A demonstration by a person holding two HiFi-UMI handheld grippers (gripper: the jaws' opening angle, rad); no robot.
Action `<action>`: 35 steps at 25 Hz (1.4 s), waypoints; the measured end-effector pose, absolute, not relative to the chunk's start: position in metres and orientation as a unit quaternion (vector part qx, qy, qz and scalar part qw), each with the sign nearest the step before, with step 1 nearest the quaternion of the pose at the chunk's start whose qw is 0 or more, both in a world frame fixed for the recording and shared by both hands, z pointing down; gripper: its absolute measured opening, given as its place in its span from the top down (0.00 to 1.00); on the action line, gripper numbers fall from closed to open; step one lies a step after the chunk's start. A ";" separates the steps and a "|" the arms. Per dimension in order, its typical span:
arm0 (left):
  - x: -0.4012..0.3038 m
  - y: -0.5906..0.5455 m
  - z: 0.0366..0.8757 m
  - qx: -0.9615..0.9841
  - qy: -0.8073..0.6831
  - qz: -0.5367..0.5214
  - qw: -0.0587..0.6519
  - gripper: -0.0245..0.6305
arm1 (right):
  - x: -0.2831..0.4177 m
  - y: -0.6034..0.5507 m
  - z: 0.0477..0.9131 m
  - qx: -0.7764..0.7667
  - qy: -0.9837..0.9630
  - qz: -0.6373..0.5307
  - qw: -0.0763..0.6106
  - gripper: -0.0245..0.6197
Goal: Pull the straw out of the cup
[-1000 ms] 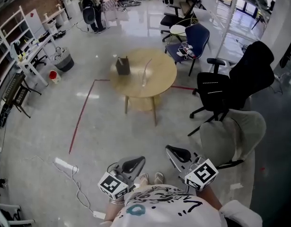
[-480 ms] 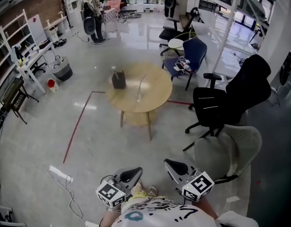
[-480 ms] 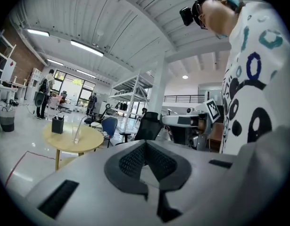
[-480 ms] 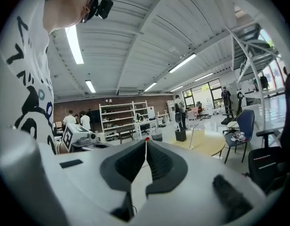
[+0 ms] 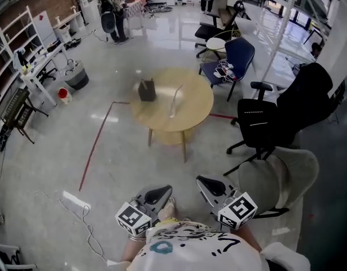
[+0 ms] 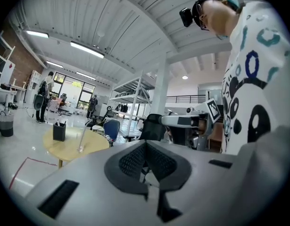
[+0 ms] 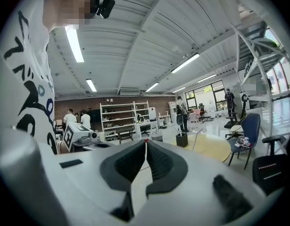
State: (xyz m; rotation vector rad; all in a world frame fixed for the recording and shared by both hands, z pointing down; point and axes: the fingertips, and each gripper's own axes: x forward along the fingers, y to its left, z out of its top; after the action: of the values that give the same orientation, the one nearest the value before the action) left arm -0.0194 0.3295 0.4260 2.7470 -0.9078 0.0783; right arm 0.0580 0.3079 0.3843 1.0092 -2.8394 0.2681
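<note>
A clear cup [image 5: 172, 115] stands on a round wooden table [image 5: 193, 103] far ahead of me, with a long clear straw [image 5: 176, 96] leaning in it. Both grippers are held close to my body, far from the table. In the head view my left gripper [image 5: 163, 192] and right gripper [image 5: 202, 180] are shut with nothing in them. In the left gripper view the straw [image 6: 82, 135] shows small over the table [image 6: 69, 144], beyond the left gripper [image 6: 145, 143]. In the right gripper view the straw [image 7: 197, 138] is beyond the right gripper [image 7: 145, 142].
A dark pen holder [image 5: 146, 90] sits on the table's left part. A blue chair [image 5: 238, 54], a black office chair [image 5: 275, 117] and a grey armchair [image 5: 283, 176] stand to the right. A white power strip [image 5: 75, 202] and red floor tape [image 5: 97, 143] lie on the left. People stand far back.
The head view has swayed a little, so the table sits slightly differently in the picture. Both grippers stay shut near my body.
</note>
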 end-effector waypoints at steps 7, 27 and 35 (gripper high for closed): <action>-0.041 0.266 0.419 0.947 -0.299 0.026 0.116 0.94 | 0.040 0.251 0.382 0.347 -0.932 0.088 0.059 0.92; -0.090 0.173 0.436 0.953 -0.268 0.035 0.137 0.94 | -0.015 0.161 0.389 0.366 -0.922 0.101 0.075 0.92; -0.093 0.148 0.454 0.956 -0.254 0.039 0.141 0.94 | -0.018 0.136 0.405 0.382 -0.915 0.103 0.075 0.92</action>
State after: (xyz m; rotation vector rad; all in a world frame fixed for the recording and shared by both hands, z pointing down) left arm -0.0932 0.1479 0.4537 2.7610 -0.7331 0.1117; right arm -0.0181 0.1361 0.4049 1.1462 -2.7466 0.3095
